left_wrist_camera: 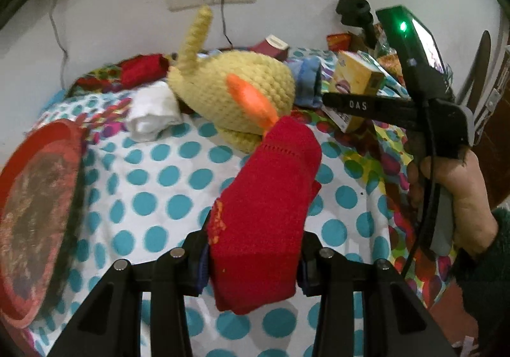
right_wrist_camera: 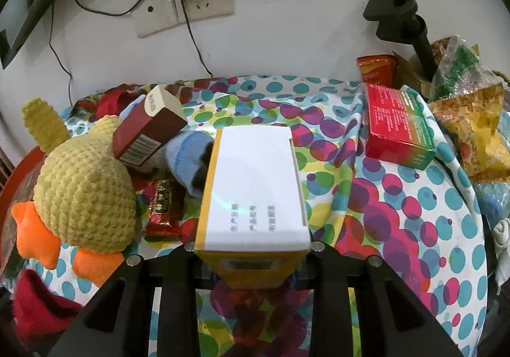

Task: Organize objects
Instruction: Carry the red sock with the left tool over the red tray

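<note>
On left wrist view: left gripper (left_wrist_camera: 253, 264) clamps red sock (left_wrist_camera: 267, 213) above dotted cloth (left_wrist_camera: 153, 185), near yellow toy (left_wrist_camera: 236, 96).
Right wrist view: right gripper (right_wrist_camera: 253, 256) grips yellow-white box (right_wrist_camera: 253, 188), lifted beside blue sock (right_wrist_camera: 188, 162).

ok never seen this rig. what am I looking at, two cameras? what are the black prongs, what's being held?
No robot here: a person holds a hand-held gripper in each hand, and each carries a fisheye camera looking along its two fingers, the black prongs at the bottom. The left wrist view shows the left gripper shut on a red cloth; the right gripper and the hand holding it appear at the right. The right wrist view shows the right gripper shut on a yellow and white box. On the dotted sheet lie a yellow knitted toy, a maroon box, a red box and snack bags.
</note>
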A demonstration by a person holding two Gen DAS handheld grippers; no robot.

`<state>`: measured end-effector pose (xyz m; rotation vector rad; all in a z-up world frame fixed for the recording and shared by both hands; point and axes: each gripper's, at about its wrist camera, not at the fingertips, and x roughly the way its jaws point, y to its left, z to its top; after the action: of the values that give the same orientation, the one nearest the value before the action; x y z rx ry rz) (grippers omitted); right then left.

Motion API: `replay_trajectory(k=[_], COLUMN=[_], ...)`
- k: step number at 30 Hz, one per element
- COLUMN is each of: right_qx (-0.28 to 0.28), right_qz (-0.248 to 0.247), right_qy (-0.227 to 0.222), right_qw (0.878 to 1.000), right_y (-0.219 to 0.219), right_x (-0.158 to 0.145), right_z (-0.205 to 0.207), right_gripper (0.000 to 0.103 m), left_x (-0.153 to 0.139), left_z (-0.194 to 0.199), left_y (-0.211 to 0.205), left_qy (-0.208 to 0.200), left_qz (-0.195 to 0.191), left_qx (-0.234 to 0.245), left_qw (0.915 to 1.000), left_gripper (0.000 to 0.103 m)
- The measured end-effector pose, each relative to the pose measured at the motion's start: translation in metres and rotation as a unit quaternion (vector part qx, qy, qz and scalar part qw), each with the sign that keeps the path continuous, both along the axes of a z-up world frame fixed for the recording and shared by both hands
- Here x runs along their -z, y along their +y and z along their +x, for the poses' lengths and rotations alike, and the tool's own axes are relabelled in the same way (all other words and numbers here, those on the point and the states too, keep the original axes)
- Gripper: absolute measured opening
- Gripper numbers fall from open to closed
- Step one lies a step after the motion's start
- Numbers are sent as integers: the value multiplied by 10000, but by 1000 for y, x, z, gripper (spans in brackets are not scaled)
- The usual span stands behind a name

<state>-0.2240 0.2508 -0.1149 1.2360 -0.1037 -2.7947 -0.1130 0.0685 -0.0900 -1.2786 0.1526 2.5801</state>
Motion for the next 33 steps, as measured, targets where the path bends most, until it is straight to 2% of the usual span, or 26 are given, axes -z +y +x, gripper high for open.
replay_trajectory(k=[9,17,20,26,33], right_qx=[144,224,223,249,254], right_qz=[-55,-73,-78,-95,-77], right_qy=[5,0,6,3,11], right_qw=[9999,9997,9997,9996,9996], right_y=[5,8,9,11,11], right_x=[1,0,0,2,2], right_z=[1,0,0,-1,-1], right_gripper=[28,28,28,28,28], left_x=[-20,-46,-56,-68,-69], left_z=[5,-1,-4,-13,-28], left_y=[-21,-72,-98,-160,-242], left_qy=[97,267,333,240,69], left_qz=[58,-81,-203,-131,-57], left_qx=[-292,-836,-1125,-1702,-2415], left_qw=[9995,9961,9929,9850,9704], left_gripper=[41,41,41,41,41])
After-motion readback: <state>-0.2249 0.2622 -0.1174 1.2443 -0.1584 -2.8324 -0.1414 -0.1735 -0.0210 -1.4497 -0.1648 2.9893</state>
